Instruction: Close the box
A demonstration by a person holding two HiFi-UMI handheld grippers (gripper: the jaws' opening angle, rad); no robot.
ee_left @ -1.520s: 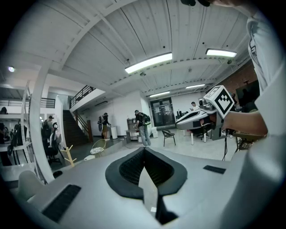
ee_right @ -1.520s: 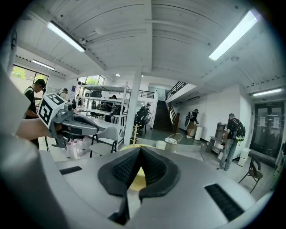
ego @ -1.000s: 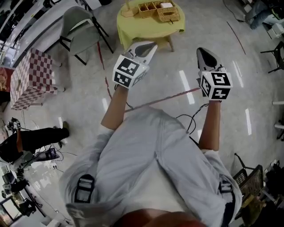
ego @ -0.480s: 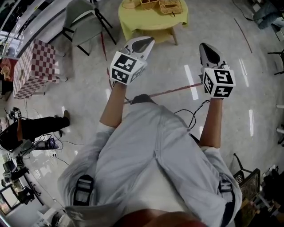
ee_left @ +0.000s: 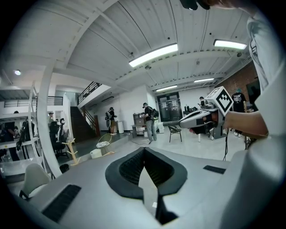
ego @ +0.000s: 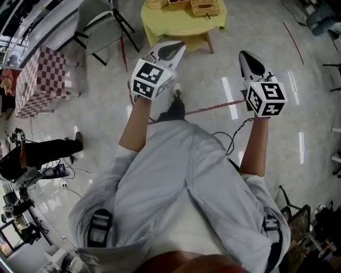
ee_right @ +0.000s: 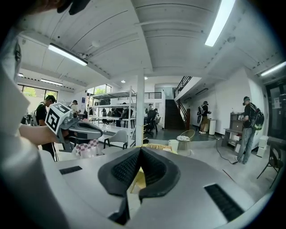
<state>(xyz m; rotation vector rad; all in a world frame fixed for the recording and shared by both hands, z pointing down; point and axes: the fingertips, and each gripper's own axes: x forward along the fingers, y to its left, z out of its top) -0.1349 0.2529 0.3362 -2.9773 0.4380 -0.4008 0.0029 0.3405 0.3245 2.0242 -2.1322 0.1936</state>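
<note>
My left tongs [ego: 177, 49] and right tongs [ego: 246, 57] are both pressed together, with nothing between their tips. I hold them side by side, well apart, above the floor [ego: 213, 106]. The box [ego: 205, 7] sits on the yellow table [ego: 181, 29], ahead of both tongs; the table's edge is near my left tips. I cannot tell how its lid stands. A chair [ego: 98, 32] stands left of my left tongs.

Ahead of the jaws, the yellow table [ego: 181, 26] runs off the top edge, and its wicker trays [ego: 205, 6] are cut off with it. Seen from the right gripper [ee_right: 140, 152], that table sits mostly behind the closed jaw tips. The trays' contents are too small to tell.
</note>
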